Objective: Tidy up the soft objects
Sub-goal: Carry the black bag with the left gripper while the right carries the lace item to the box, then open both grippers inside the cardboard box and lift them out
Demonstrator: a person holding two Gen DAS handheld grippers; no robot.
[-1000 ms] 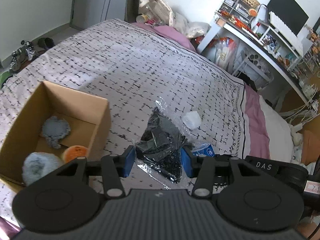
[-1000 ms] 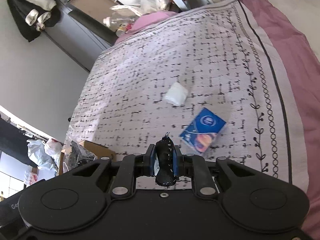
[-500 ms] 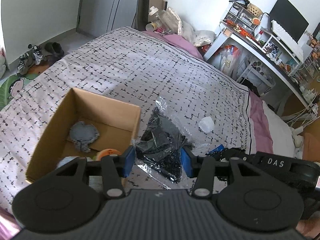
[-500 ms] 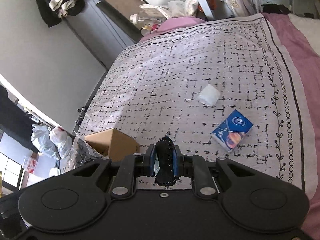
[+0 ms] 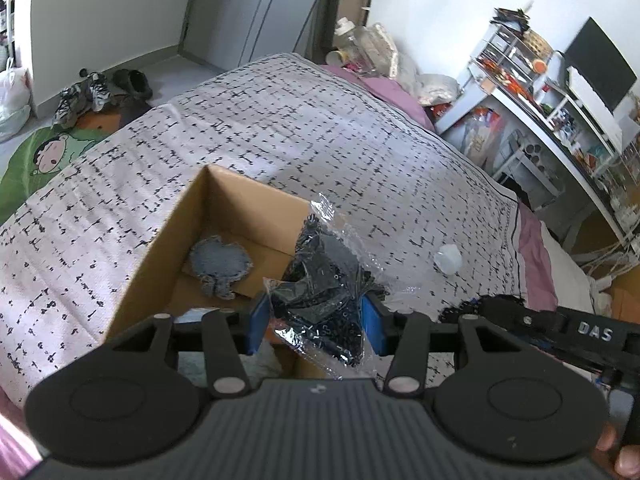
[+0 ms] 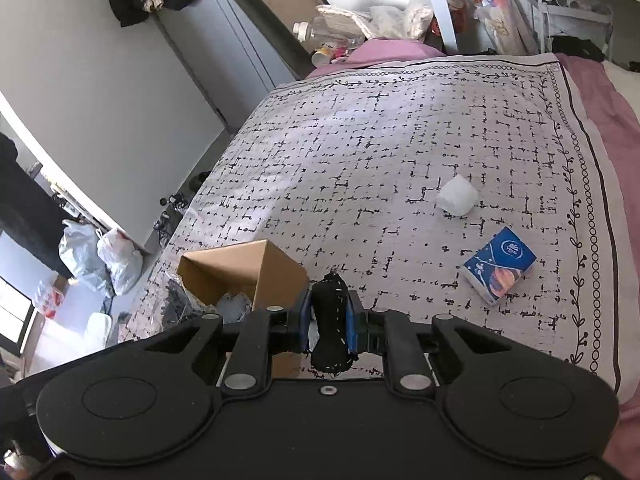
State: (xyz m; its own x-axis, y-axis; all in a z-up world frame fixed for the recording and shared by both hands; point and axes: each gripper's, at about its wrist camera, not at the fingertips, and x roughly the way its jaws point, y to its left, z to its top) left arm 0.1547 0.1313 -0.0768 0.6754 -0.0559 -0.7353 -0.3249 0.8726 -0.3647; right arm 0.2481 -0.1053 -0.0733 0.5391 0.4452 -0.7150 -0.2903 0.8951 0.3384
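Observation:
My left gripper (image 5: 316, 326) is shut on a clear plastic bag of black fabric (image 5: 326, 280) and holds it over the near right corner of the open cardboard box (image 5: 160, 244). A grey fluffy item (image 5: 220, 262) lies in the box. My right gripper (image 6: 328, 322) is shut on a black stitched soft item (image 6: 330, 320), held above the bed beside the box (image 6: 256, 272). A white soft lump (image 6: 456, 196) and a blue tissue pack (image 6: 500, 264) lie on the patterned bedspread (image 6: 360, 160); the lump also shows in the left wrist view (image 5: 448, 258).
The bed's pink sheet edge (image 6: 608, 120) runs along the right. A cluttered white desk with a monitor (image 5: 560, 92) stands beyond the bed. Shoes (image 5: 80, 96) and a green mat lie on the floor at left. Plastic bags (image 6: 100, 256) sit on the floor.
Both grippers moved left toward the box with their loads. The bag now hangs over the box's corner, and the box has come into the right wrist view.

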